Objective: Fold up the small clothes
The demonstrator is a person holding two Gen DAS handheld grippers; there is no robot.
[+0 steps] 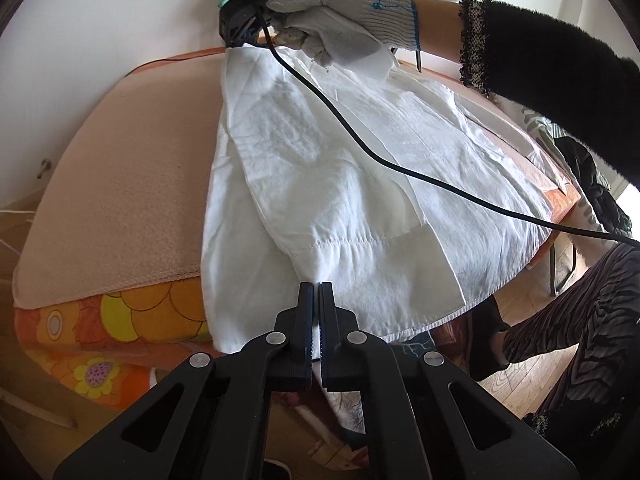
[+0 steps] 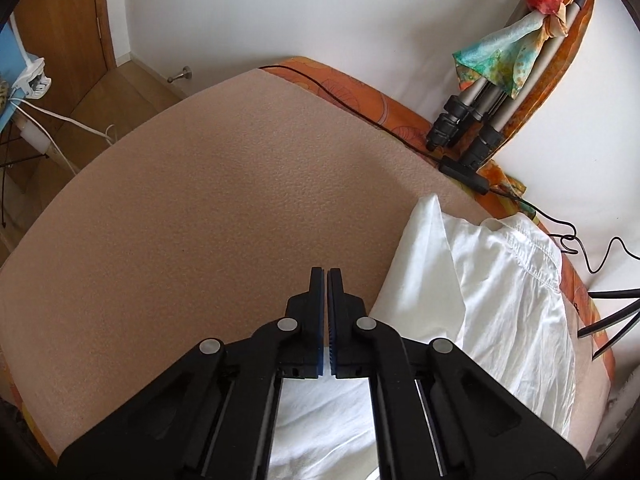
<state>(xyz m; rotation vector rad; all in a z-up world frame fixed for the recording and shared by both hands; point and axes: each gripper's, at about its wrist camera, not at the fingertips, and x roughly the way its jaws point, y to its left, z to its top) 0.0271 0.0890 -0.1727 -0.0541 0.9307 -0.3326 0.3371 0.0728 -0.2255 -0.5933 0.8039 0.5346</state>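
Observation:
A white garment [image 1: 340, 184] lies spread on a table covered by a beige mat [image 1: 120, 184], its near hem hanging over the front edge. My left gripper [image 1: 316, 286] is shut on the garment's near edge, with white cloth pinched between the jaws. My right gripper [image 1: 240, 20], held by a gloved hand [image 1: 340, 16], is at the garment's far edge. In the right wrist view the right gripper [image 2: 325, 272] has its jaws together above the beige mat [image 2: 200, 220]; the white garment [image 2: 500, 300] lies to its right and beneath it. Whether cloth is pinched there is hidden.
A black cable [image 1: 400, 164] trails across the garment. An orange floral cloth [image 1: 132, 312] covers the table under the mat. A tripod [image 2: 480, 120] with a coloured scarf [image 2: 504, 52] and a black cable [image 2: 360, 108] stand at the far edge. The person's leg [image 1: 568, 320] is at right.

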